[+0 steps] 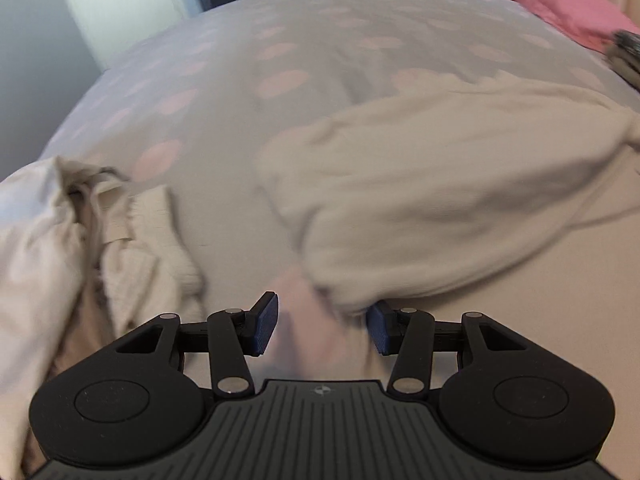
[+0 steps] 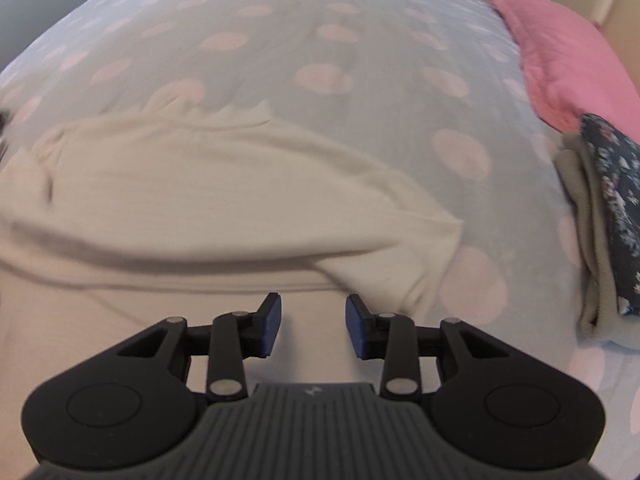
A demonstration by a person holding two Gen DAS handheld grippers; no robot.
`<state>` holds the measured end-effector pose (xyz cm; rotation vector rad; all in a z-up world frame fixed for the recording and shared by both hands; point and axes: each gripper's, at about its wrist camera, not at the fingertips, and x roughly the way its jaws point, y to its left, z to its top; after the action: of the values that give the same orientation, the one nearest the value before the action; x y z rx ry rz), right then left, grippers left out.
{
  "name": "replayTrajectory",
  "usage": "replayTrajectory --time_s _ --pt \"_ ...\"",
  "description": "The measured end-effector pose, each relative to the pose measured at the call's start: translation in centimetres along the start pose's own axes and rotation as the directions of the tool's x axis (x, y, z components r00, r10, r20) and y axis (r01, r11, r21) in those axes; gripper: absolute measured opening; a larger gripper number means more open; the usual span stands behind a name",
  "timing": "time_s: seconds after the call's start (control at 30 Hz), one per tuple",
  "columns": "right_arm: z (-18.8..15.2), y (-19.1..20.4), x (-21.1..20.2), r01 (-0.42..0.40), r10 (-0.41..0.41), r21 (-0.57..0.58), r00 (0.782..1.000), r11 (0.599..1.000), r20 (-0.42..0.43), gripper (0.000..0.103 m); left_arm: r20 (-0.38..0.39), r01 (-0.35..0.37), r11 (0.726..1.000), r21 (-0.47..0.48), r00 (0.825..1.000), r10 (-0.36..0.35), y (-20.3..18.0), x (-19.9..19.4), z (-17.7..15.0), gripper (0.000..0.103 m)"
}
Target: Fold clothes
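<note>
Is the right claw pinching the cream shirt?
Apart. In the right wrist view the right claw stands open, and bare cloth shows between its blue pads, which press on nothing. The cream shirt lies flat beyond them.

Cream garment: plain, soft knit, lying spread but rumpled across the bed, filling the centre and right of the left wrist frame; its near edge bunches at lower centre. In the right wrist frame the same garment runs from the left edge to right of centre, with a scalloped trim along its upper edge.

Second pale heap: crumpled beige and white clothes, left edge of frame.

Folded stack: a khaki piece under a dark floral piece, right edge of frame.
</note>
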<state>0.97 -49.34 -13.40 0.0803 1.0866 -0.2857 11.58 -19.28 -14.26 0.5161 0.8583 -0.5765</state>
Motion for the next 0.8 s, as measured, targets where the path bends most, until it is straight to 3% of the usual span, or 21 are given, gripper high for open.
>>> replayTrajectory --time_s 0.1,0.17,0.33,0.53,0.6,0.7,0.8 --pt "-0.4 0.9 0.5 0.014 -0.015 -0.048 1.000 0.999 -0.020 0.039 0.032 0.011 0.997 -0.079 0.999 -0.009 1.6 -0.2 0.5 0.037" --pt "-0.4 0.7 1.0 0.021 -0.023 -0.036 0.999 0.999 -0.034 0.039 0.049 0.011 0.997 -0.079 0.999 -0.007 1.9 -0.5 0.6 0.034" --pt "-0.3 -0.8 1.5 0.060 -0.059 0.018 0.996 0.998 -0.061 0.039 0.033 0.063 0.997 -0.047 0.998 -0.062 1.7 -0.8 0.4 0.011" --pt "0.0 -5.1 0.1 0.083 -0.080 0.167 0.996 0.982 -0.026 0.039 -0.007 0.086 0.992 -0.095 0.996 -0.087 2.1 -0.4 0.1 0.007" --pt "0.2 -7.7 -0.4 0.074 -0.073 0.293 0.997 0.953 -0.012 0.039 -0.006 0.082 0.994 -0.075 0.997 -0.082 1.7 -0.5 0.0 0.009" --pt "-0.1 -11.2 -1.0 0.039 -0.047 0.479 0.999 0.877 0.004 0.039 0.029 0.062 0.998 -0.034 0.998 -0.061 1.0 -0.9 -0.1 0.015" --pt "-0.5 -12.5 -0.4 -0.017 0.018 0.558 1.000 0.830 0.005 0.039 0.060 0.044 0.999 0.013 0.997 -0.045 0.2 -1.2 -0.1 0.019"
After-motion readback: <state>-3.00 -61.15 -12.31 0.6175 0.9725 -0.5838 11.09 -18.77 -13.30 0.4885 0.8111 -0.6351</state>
